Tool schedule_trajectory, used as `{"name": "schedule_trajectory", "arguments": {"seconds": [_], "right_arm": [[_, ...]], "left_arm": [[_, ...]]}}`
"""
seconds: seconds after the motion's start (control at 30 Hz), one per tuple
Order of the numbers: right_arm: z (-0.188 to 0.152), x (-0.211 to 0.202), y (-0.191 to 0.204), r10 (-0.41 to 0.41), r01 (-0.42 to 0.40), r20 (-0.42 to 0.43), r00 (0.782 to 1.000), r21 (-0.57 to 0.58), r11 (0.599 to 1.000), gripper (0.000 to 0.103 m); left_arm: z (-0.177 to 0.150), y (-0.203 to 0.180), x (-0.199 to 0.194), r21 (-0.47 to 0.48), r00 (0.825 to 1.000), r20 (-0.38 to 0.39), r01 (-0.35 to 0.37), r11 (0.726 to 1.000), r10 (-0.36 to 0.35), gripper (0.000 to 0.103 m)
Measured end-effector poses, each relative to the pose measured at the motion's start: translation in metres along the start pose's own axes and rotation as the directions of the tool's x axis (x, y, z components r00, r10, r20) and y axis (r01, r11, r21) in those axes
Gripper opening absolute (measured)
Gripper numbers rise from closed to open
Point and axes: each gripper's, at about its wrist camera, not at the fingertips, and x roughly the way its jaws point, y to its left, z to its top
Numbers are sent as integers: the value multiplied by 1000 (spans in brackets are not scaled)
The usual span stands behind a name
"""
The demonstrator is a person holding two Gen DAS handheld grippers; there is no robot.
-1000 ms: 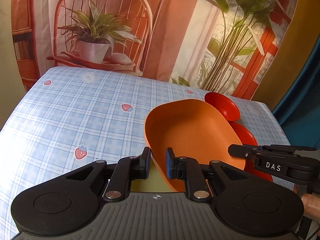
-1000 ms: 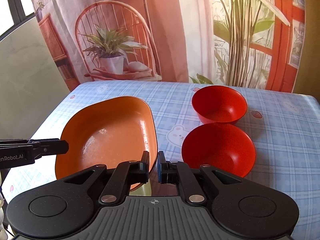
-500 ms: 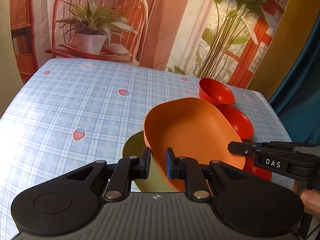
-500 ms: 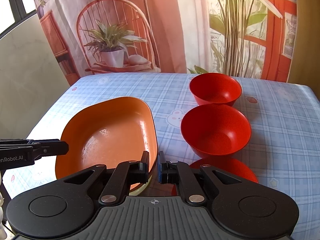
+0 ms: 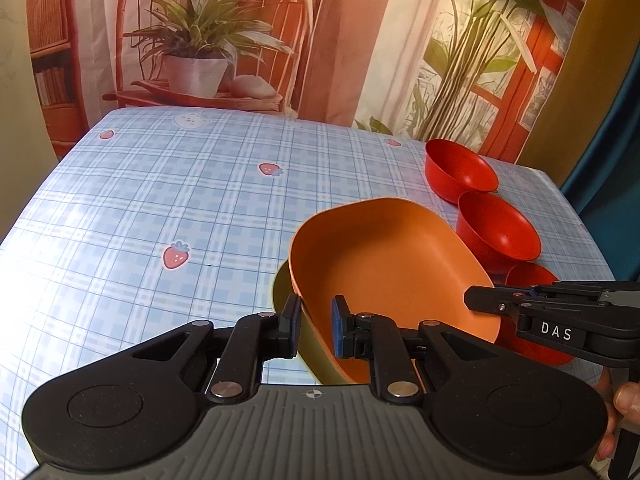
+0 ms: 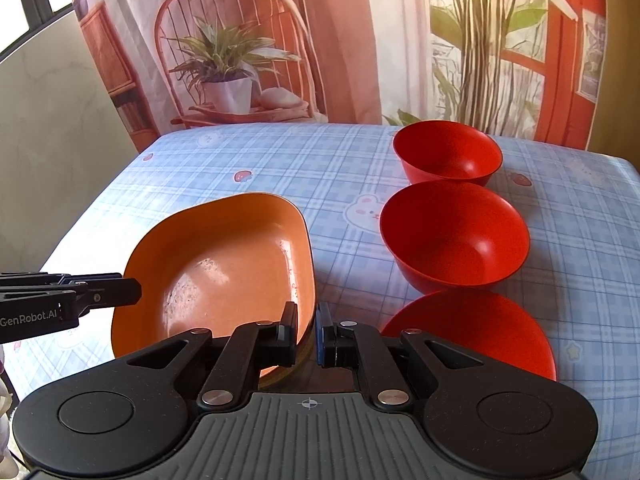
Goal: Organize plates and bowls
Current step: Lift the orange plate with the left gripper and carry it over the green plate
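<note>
An orange rounded-square plate (image 5: pixel 392 264) (image 6: pixel 224 264) hangs tilted between both grippers. My left gripper (image 5: pixel 316 320) is shut on its near rim in the left wrist view, and its black fingers (image 6: pixel 116 291) reach in from the left in the right wrist view. My right gripper (image 6: pixel 307 324) is shut on the opposite rim, and its fingers (image 5: pixel 492 300) enter from the right in the left wrist view. An olive-green plate (image 5: pixel 282 292) (image 6: pixel 298 362) lies right under the orange one, mostly hidden. Whether the two plates touch I cannot tell.
Three red bowls stand in a row on the right of the blue checked tablecloth (image 5: pixel 160 200): far (image 6: pixel 448 152), middle (image 6: pixel 454 236) and near (image 6: pixel 468 336). A printed backdrop hangs behind the table. A person's finger (image 5: pixel 624 396) shows at the right edge.
Both grippers have sunk and drawn back toward the near edge with the orange plate. The olive-green plate has come into view under it, and so has a third red bowl.
</note>
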Motion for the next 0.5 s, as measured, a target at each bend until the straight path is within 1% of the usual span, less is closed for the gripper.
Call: {"name": "schedule_trajectory", "arguments": {"seconds": [0.23,0.33,0.5], "right_arm": [[-1,12,1,-5,5,-24,1000,-8,1000,9],[-2,15,1,-5,5,-26,1000,-13,1000,9],[-1,18,2,-11,10,-20,1000,-24,1000,9]], "left_arm": [[-2,-1,7,29,1000,1,-20,999,20,17],[-4,-4,9,53,999,6,-39,998,39,17],[-5,-3,10,62,999,7,-47,997,47,17]]}}
